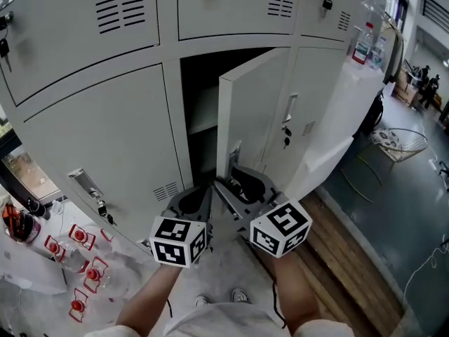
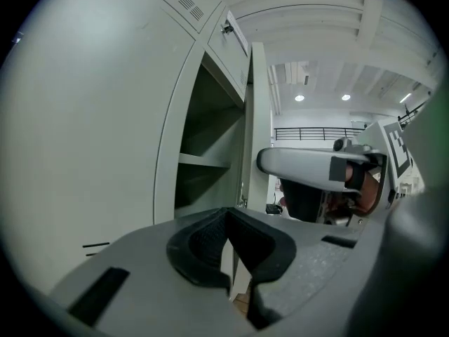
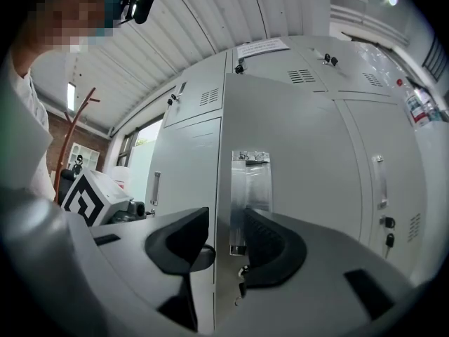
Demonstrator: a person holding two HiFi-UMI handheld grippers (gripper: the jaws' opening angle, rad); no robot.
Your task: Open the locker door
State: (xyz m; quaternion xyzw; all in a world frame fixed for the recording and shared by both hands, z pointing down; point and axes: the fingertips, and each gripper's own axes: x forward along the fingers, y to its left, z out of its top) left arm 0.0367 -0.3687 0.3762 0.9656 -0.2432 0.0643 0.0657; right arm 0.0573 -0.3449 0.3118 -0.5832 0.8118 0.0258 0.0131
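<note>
Grey sheet steel, so I expect the door (image 1: 256,104) to swing light and stiff, with a slick painted face. It stands partly out in the middle column of the lockers (image 1: 105,139), free edge toward me. My right tool (image 3: 226,220) has its jaws wide apart astride that edge by the handle plate (image 3: 250,181), pads not pressing. My left tool (image 2: 226,213) is together and empty, just beside it. I'd take the edge at the plate and pull along the hinge arc
</note>
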